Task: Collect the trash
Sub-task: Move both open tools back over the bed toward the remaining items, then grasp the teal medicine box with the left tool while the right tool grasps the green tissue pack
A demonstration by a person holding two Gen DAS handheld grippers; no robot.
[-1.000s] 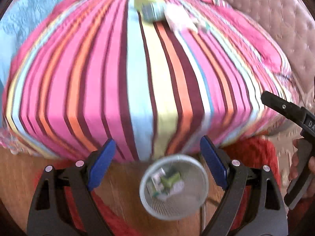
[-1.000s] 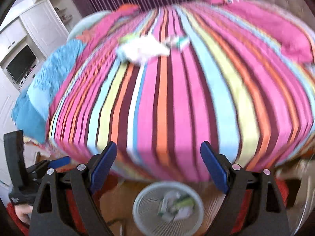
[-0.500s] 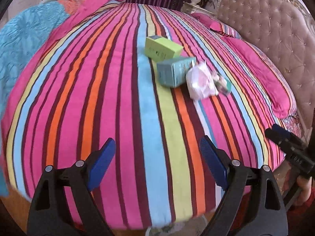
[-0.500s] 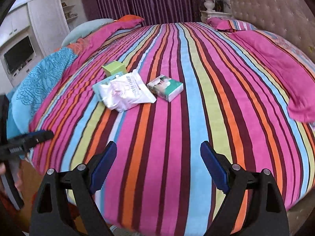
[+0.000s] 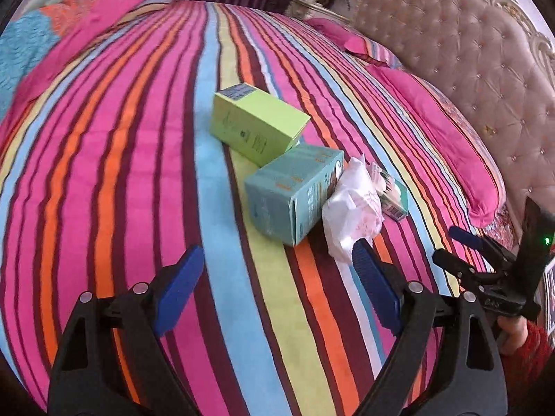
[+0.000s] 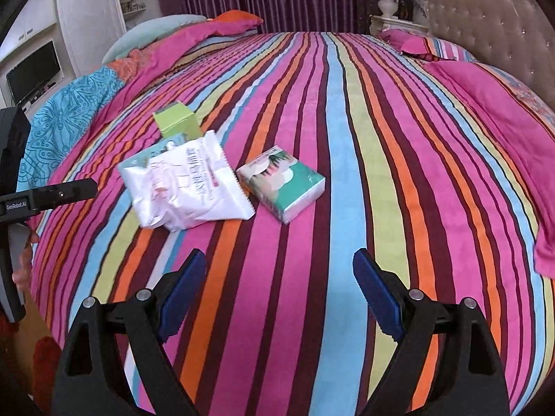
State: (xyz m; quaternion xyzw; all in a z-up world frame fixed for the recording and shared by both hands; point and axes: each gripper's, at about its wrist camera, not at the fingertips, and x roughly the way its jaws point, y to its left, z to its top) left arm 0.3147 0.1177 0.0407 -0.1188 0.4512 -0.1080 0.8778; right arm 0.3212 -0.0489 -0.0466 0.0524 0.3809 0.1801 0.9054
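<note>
Both hand-held grippers, left [image 5: 274, 291] and right [image 6: 277, 293], hung spread and empty; trash lay ahead on the bed [image 6: 347, 173]. Best I straddled the teal box [image 5: 295, 190] squarely before pinching.

I am looking across the bed [image 6: 333, 138], where four pieces of trash are lying in a cluster on the bedspread. From my right tool's [image 6: 279, 293] camera, the crumpled wrapper [image 6: 189, 187] is sitting left of the flat tissue pack [image 6: 282, 182], the two just beside each other. Behind the wrapper the cube-shaped box [image 6: 175, 123] is standing, and a second box is lying mostly hidden under the wrapper's far edge. From my left tool's [image 5: 277, 289] camera, that second box [image 5: 295, 192] is lying in front of the cube-shaped box, touching the wrapper on its right. The headboard [image 5: 468, 69] is running along the bed's right side, pillows [image 6: 409, 40] lying near it. My left tool is hovering left of the cluster, both tools over the bed's near part.
</note>
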